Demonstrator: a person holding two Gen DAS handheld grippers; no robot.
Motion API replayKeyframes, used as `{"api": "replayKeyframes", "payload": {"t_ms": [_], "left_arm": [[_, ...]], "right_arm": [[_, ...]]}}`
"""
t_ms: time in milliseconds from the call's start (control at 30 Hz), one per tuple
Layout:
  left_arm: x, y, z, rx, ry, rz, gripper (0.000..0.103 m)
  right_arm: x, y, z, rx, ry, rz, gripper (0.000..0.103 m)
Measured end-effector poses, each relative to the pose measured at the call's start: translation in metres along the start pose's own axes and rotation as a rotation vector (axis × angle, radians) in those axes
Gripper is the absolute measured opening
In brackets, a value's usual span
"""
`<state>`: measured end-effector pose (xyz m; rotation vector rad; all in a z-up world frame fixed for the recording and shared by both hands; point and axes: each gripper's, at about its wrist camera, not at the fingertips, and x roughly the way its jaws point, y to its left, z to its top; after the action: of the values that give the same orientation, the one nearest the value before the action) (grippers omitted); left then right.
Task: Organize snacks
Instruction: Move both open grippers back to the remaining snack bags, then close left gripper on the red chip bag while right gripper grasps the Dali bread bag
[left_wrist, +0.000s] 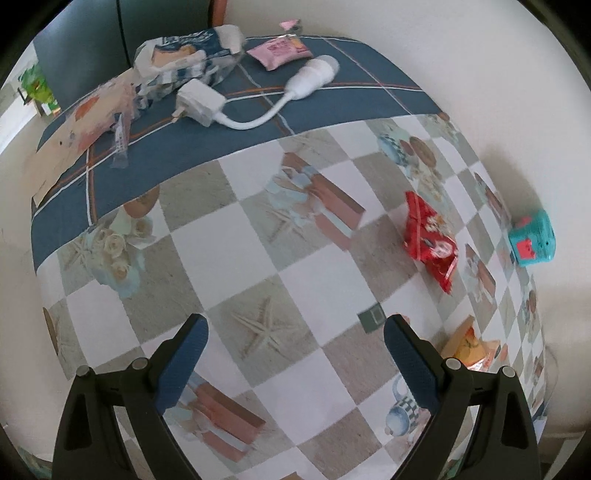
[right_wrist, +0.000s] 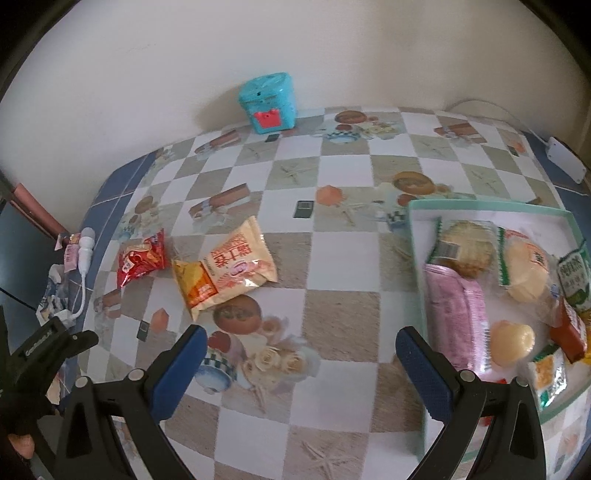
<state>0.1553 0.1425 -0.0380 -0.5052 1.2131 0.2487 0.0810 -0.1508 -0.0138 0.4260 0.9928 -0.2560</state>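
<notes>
A mint-rimmed box (right_wrist: 487, 207) at the right holds several wrapped snacks, among them a pink packet (right_wrist: 456, 314) and round rice crackers (right_wrist: 467, 245). Loose on the checkered tablecloth lie a red packet (right_wrist: 142, 260) (left_wrist: 430, 240), a cream packet (right_wrist: 242, 258) and an orange packet (right_wrist: 194, 284) (left_wrist: 471, 345). My right gripper (right_wrist: 301, 354) hovers open over the cloth between the loose packets and the box, holding nothing. My left gripper (left_wrist: 295, 343) is open and empty above the table, with the red packet ahead to its right. A pink packet (left_wrist: 279, 51) lies at the far end.
A teal toy box (right_wrist: 267, 103) (left_wrist: 532, 238) stands by the wall. A white plug-in lamp with cord (left_wrist: 258, 94) and crumpled wrappers (left_wrist: 184, 55) lie on the blue cloth border. A white power strip (right_wrist: 565, 158) sits at the far right edge. The other gripper's body (right_wrist: 40, 350) shows at left.
</notes>
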Motion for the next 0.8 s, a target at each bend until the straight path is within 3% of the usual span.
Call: {"api": "replayKeyframes", "payload": {"t_ms": [133, 200, 267, 367, 633, 800], "left_arm": [[0.003, 0.011, 0.008, 0.014, 0.002, -0.001, 0.096], [0.005, 0.019, 0.013, -0.024, 0.012, -0.022, 0.096], [0.001, 0.019, 0.019, -0.007, -0.017, -0.046, 0.096], [-0.004, 0.003, 0.026, 0.127, -0.079, -0.013, 0.096], [-0.001, -0.056, 0.045, 0.492, -0.088, -0.007, 0.096], [0.009, -0.078, 0.050, 0.601, -0.053, -0.037, 0.096]], "right_arm": [[0.007, 0.010, 0.002, -0.015, 0.008, 0.010, 0.103], [0.010, 0.013, 0.003, -0.021, 0.006, 0.013, 0.103], [0.012, 0.016, 0.006, -0.035, 0.002, 0.019, 0.103], [0.017, 0.017, 0.011, -0.048, -0.006, 0.014, 0.103], [0.039, 0.021, 0.023, -0.039, 0.007, 0.020, 0.103], [0.054, 0.027, 0.026, -0.052, 0.017, 0.018, 0.103]]}}
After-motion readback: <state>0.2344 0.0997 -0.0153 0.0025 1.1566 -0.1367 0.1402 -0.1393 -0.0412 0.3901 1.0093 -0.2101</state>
